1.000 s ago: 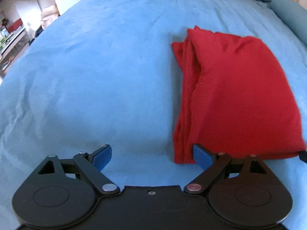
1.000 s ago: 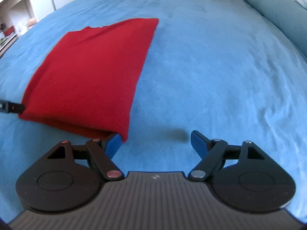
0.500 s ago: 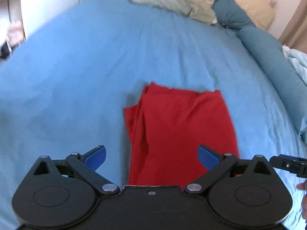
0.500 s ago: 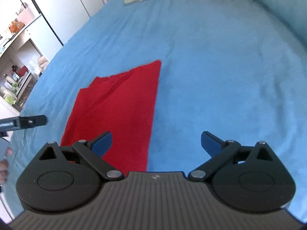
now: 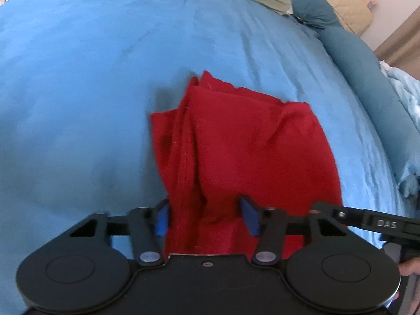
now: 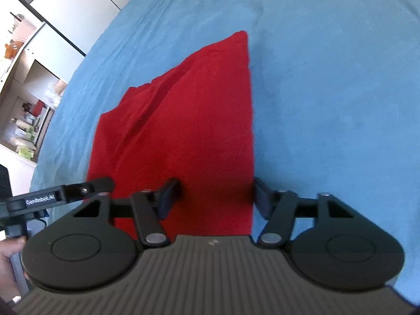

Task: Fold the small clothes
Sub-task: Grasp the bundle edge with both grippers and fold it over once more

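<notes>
the red garment (image 5: 252, 157) is being straddled at its near edge on the bed (image 5: 78, 92) by the left tool (image 5: 207, 219) and right tool (image 6: 215, 197), both spread wide, unclosed, seemingly for lifting a fold.

One red garment (image 5: 252, 157), two grippers (left gripper (image 5: 206, 216), right gripper (image 6: 216, 197)), one blue bedspread (image 5: 78, 78).

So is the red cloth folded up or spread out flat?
Folded. The red cloth lies on the blue bedspread as a narrow stack, with several layered edges showing along its left side.
</notes>
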`<state>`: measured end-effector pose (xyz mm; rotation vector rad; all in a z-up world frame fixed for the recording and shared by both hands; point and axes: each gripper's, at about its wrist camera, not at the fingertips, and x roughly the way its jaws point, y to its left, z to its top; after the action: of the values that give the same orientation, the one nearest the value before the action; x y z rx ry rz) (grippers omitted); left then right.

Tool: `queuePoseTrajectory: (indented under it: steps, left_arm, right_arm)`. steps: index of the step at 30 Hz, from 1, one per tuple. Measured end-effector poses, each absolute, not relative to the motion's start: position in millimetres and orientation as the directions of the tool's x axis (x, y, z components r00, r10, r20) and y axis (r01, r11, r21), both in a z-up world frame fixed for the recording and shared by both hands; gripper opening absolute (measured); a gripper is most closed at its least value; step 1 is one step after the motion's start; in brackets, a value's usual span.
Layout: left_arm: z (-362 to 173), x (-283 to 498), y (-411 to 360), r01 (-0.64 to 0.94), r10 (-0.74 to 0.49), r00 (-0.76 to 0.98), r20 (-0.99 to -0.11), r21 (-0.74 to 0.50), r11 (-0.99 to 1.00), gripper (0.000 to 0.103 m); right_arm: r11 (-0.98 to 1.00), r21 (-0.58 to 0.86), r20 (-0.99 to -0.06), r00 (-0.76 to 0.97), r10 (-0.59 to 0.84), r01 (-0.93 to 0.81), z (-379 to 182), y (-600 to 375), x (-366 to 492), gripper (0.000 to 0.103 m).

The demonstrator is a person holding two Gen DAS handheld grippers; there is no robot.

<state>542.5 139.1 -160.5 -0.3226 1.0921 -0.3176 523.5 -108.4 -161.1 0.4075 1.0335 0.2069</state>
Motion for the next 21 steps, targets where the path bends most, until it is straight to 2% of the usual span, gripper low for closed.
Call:
queuePoseTrajectory:
  steps: [1,2,3,4,5,12,17,21]
  left_arm:
    - [-160.2,542.6,138.7,0.087,-0.413,0.424,-0.806,-0.418,0.904,0.041]
    - [-158.1,542.3,138.5,0.076,-0.413,0.427,-0.804,-0.423,0.903,0.034]
    - [-155.0,541.5,137.9,0.065,-0.404,0.430,-0.807,-0.418,0.906,0.031]
    - [-150.8,540.1,136.8,0.061,-0.398,0.438,-0.806,-0.415,0.908,0.025]
    - [-145.5,537.4,134.9,0.065,-0.394,0.449,-0.802,-0.411,0.909,0.023]
    - [-90.4,503.5,103.5,0.141,-0.383,0.507,-0.773,-0.364,0.921,0.020]
    - [-56.8,453.4,64.5,0.214,-0.416,0.515,-0.750,-0.357,0.909,0.021]
    - [-54.2,401.2,24.8,0.220,-0.414,0.497,-0.762,-0.351,0.910,0.021]
  right_arm:
    - [0.904,0.426,-0.784,0.507,0.358,0.021,-159.7,-107.7,523.1,0.060]
    - [0.903,0.429,-0.779,0.515,0.358,0.019,-157.3,-107.0,520.8,0.051]
    - [0.906,0.423,-0.775,0.524,0.353,0.016,-154.3,-105.8,520.3,0.045]
    - [0.910,0.415,-0.772,0.533,0.346,0.011,-149.1,-103.9,517.7,0.044]
    - [0.914,0.406,-0.770,0.540,0.339,0.006,-143.8,-101.9,515.7,0.042]
    - [0.915,0.398,-0.725,0.589,0.356,-0.063,-90.8,-112.4,492.8,0.040]
    - [0.917,0.397,-0.721,0.601,0.344,-0.047,-56.6,-152.4,435.3,0.040]
    - [0.919,0.395,-0.743,0.584,0.328,-0.014,-47.9,-188.3,382.8,0.041]
